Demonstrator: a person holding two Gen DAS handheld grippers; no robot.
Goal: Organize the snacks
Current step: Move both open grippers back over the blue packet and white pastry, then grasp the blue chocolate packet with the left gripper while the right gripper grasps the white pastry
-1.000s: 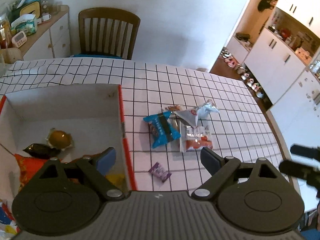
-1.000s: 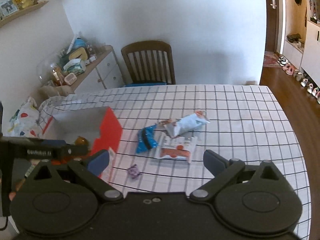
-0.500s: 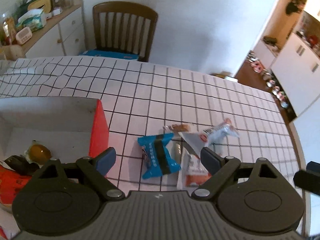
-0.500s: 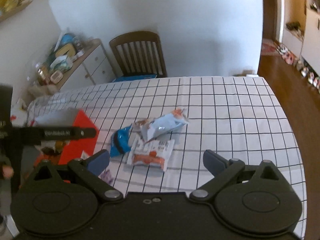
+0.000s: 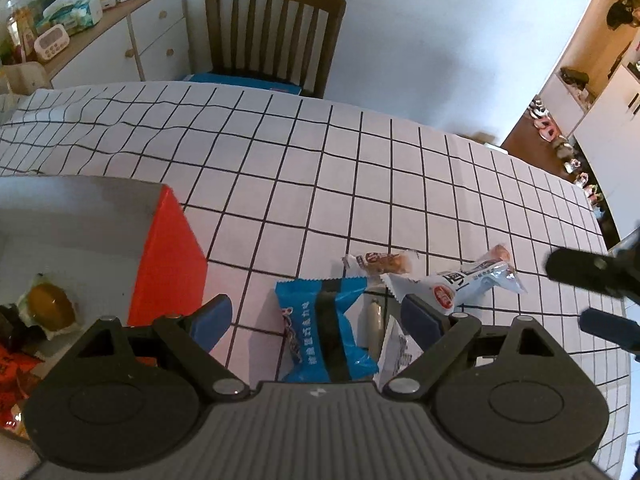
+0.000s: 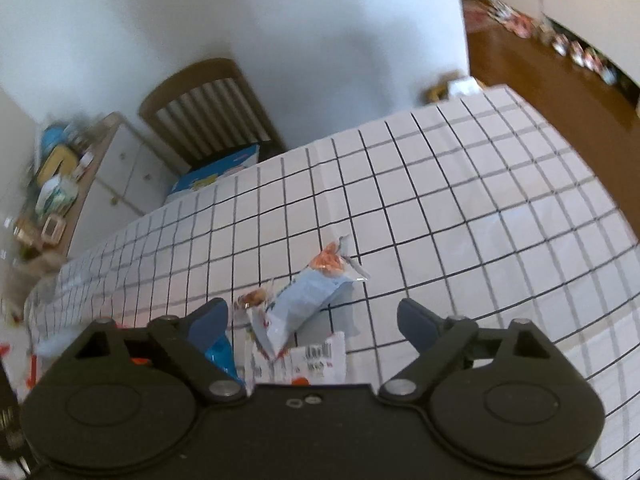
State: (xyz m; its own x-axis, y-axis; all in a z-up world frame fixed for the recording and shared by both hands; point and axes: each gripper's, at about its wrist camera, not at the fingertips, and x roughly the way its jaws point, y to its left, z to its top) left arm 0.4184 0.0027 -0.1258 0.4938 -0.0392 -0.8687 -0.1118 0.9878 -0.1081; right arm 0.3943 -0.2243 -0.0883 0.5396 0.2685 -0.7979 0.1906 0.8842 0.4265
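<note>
— The tongs?
— Left gripper [image 5: 316,316] gapes wide, gripping nothing; right gripper [image 6: 312,316] is closing, pads touching nothing.
— Materials?
— Crinkly foil: a blue packet [image 5: 326,330], a pale blue pouch [image 6: 308,300]. Matte red-sided box [image 5: 168,256]. Grid-checked tablecloth [image 5: 360,184], slatted wooden chair [image 5: 276,28].
— Positions?
— Blue packet between the left fingers; pouch between the right.

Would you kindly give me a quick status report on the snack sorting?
Left gripper open over blue packet. Right gripper closing, empty, above pale-blue packet. Box holds some snacks. Nothing in the way.
</note>
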